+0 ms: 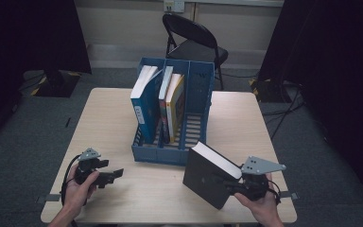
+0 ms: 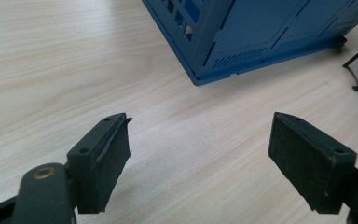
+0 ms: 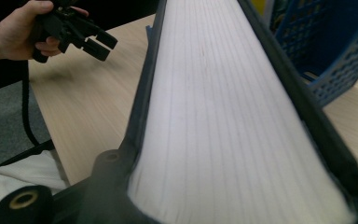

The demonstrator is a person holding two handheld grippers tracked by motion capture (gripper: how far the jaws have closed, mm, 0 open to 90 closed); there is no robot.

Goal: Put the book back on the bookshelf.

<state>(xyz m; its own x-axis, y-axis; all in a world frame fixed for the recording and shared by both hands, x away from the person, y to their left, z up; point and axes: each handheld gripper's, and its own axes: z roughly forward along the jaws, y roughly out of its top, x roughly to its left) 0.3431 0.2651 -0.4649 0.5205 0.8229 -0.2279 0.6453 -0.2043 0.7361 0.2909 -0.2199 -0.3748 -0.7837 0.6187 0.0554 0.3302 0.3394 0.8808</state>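
The right gripper [image 1: 228, 185] pinches a black book [image 1: 207, 177] (cover writing unreadable) at five o'clock of the blue rack [image 1: 189, 109] — left gripper [image 1: 116, 174] spread, empty, at seven.

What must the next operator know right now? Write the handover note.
Right gripper: shut on the black book, held tilted above the table's near right part, in front of the blue file rack.
Left gripper: open, holding nothing, hovering over the table at near left.
Rack: three books stand in its left and middle slots; the right slot looks free.
Done: black book gripped.
Left: probably slot it into the free right compartment, then release.
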